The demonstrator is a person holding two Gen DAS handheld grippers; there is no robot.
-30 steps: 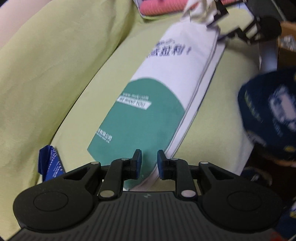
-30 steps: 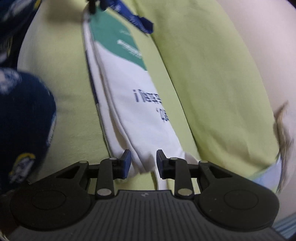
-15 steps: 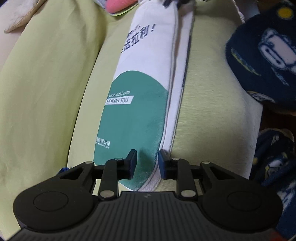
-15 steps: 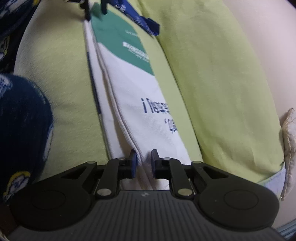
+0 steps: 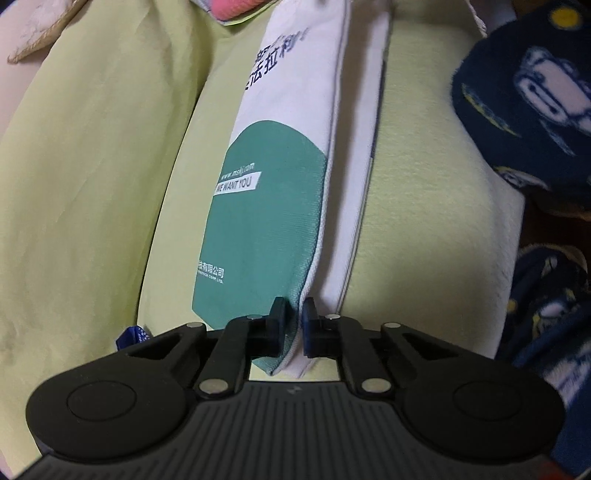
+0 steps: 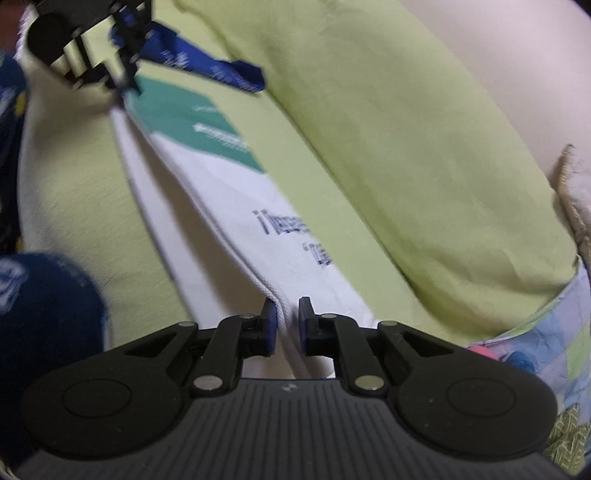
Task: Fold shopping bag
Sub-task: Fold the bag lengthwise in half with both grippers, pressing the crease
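Left wrist view, left to right: pale green cushion (image 5: 92,184) filling the left side, small blue tag (image 5: 135,335) poking out at its lower edge. Shopping bag (image 5: 280,177) folded into a long narrow strip, lying along the green seat cushion (image 5: 436,192), green print at the near end, white with dark lettering toward the far end. Pink fabric (image 5: 236,5) just past the bag's far left corner. Left gripper (image 5: 294,317) clamped on the near end of the strip: jaws just closed in, pads pressing the folded edge where green layer meets white. Dark blue patterned fleece (image 5: 524,103) on the right, beside the cushion, clear of the bag.

Right wrist view, left to right: same fleece (image 6: 40,314) at lower left, blurred. Left gripper (image 6: 125,85) visible top left, pinching the bag's green end. Bag (image 6: 229,192) running diagonally from there down to the right gripper (image 6: 287,317), pulled into a strip between the two. Right gripper jaws just closed in, nearly together, pinched on the white folded end. Blue strap-like piece (image 6: 221,74) beside the green end, touching or not: cannot tell. Green back cushion (image 6: 406,147) to the right, patchwork fabric (image 6: 546,343) at far lower right.
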